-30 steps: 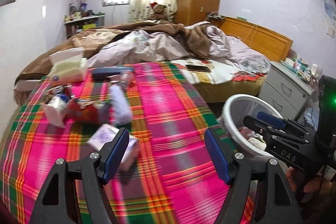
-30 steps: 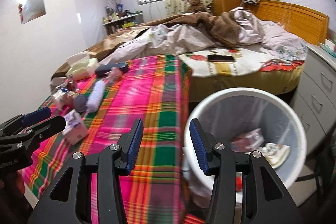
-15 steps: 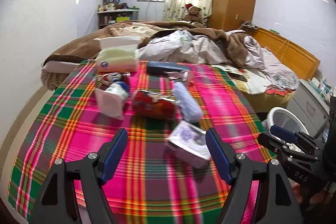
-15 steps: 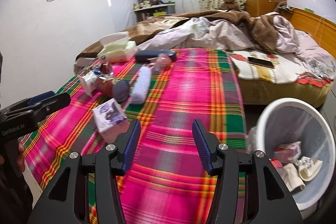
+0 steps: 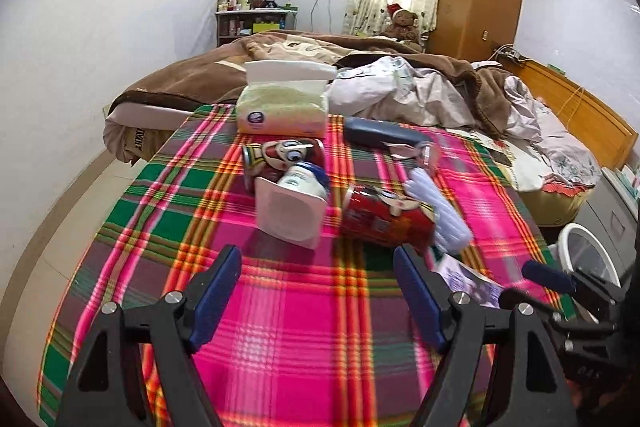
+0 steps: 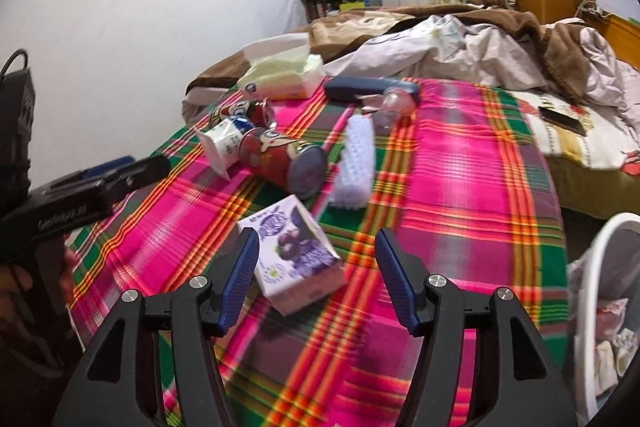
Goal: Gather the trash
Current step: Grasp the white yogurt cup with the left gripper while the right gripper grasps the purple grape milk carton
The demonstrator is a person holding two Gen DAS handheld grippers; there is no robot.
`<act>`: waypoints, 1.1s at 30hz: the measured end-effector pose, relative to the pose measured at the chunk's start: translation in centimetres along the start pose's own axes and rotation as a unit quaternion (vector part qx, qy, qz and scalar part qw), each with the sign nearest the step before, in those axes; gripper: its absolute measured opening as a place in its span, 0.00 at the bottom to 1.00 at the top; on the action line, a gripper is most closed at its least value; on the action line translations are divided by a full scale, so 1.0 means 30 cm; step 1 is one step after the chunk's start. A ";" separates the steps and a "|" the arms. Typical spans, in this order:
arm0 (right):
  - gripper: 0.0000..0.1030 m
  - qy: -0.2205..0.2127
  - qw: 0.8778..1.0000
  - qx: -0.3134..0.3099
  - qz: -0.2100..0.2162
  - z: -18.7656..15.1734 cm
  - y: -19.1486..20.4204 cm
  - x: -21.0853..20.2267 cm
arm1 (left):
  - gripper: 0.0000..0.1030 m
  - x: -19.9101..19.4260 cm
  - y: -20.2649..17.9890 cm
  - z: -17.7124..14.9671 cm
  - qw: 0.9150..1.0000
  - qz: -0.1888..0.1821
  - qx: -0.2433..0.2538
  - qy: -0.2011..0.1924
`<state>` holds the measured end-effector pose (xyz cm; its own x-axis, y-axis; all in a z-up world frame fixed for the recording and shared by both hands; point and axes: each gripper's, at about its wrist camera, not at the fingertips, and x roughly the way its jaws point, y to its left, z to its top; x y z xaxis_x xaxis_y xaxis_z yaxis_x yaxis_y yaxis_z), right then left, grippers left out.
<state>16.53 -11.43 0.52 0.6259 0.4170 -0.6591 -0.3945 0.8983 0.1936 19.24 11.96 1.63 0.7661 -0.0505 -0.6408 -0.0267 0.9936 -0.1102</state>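
A: Opening over the cloth [image 5: 304, 327], the left gripper [image 5: 318, 291] holds nothing; the white cup [image 5: 290, 211] and red can [image 5: 384, 223] lie just ahead.

B: And the right gripper [image 6: 316, 275]?

A: Opening too, empty; the purple carton [image 6: 294, 251] sits between its fingers, untouched. The bin [image 6: 600, 267] stands off to its right.

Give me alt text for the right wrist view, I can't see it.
The right hand-held gripper, jaws opening, hovers over a purple carton lying on a plaid cloth, not gripping it. Behind sit a red can, white brush and tissue box; a white bin stands at right.
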 end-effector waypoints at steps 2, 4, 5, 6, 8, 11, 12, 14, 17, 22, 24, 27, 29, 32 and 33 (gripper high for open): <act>0.60 0.005 1.000 -0.010 0.005 0.001 0.017 0.017 | 0.79 0.026 0.012 0.016 1.000 -0.004 0.005 0.004; 0.60 0.012 1.000 -0.019 0.008 0.000 0.031 0.030 | 0.79 0.049 0.018 0.029 1.000 -0.003 0.012 0.006; 0.60 0.014 1.000 -0.023 0.010 0.002 0.034 0.036 | 0.79 0.062 0.023 0.037 1.000 0.000 0.015 0.006; 0.60 0.016 1.000 -0.025 0.009 0.002 0.038 0.040 | 0.79 0.072 0.029 0.046 1.000 0.003 0.015 0.004; 0.60 0.021 0.999 -0.029 0.009 0.005 0.041 0.049 | 0.81 0.093 0.037 0.060 1.000 -0.002 0.017 0.002; 0.61 0.027 0.999 -0.034 0.004 0.007 0.046 0.069 | 0.83 0.153 0.056 0.074 1.000 -0.004 0.022 0.020; 0.61 0.031 0.999 -0.035 0.002 0.005 0.048 0.077 | 0.83 0.172 0.060 0.077 0.999 0.003 0.024 0.021; 0.61 0.038 0.999 -0.035 0.005 0.003 0.050 0.087 | 0.83 0.201 0.065 0.079 0.999 0.004 0.028 0.033; 0.62 0.045 0.998 -0.044 0.001 -0.003 0.060 0.096 | 0.83 0.224 0.076 0.081 0.999 -0.006 0.024 0.036; 0.63 0.049 0.997 -0.051 -0.008 -0.002 0.070 0.107 | 0.83 0.261 0.073 0.086 0.998 -0.007 0.036 0.043; 0.63 0.054 0.997 -0.055 -0.015 -0.004 0.072 0.115 | 0.83 0.279 0.070 0.092 0.998 -0.006 0.041 0.047; 0.63 0.055 0.997 -0.052 -0.016 -0.002 0.074 0.120 | 0.83 0.306 0.070 0.097 0.998 -0.009 0.041 0.054; 0.63 0.054 0.997 -0.056 -0.020 -0.001 0.077 0.119 | 0.83 0.313 0.072 0.098 0.998 -0.004 0.043 0.052; 0.63 0.054 0.997 -0.053 -0.019 -0.003 0.076 0.118 | 0.83 0.328 0.074 0.098 0.997 -0.008 0.042 0.057; 0.63 0.054 0.997 -0.053 -0.019 -0.004 0.076 0.117 | 0.83 0.331 0.076 0.098 0.998 -0.010 0.041 0.056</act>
<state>17.74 -7.92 -1.43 0.5687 0.3602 -0.7395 -0.4434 0.8915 0.0932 28.68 14.03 -2.76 0.6886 -0.0759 -0.7211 0.0428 0.9970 -0.0642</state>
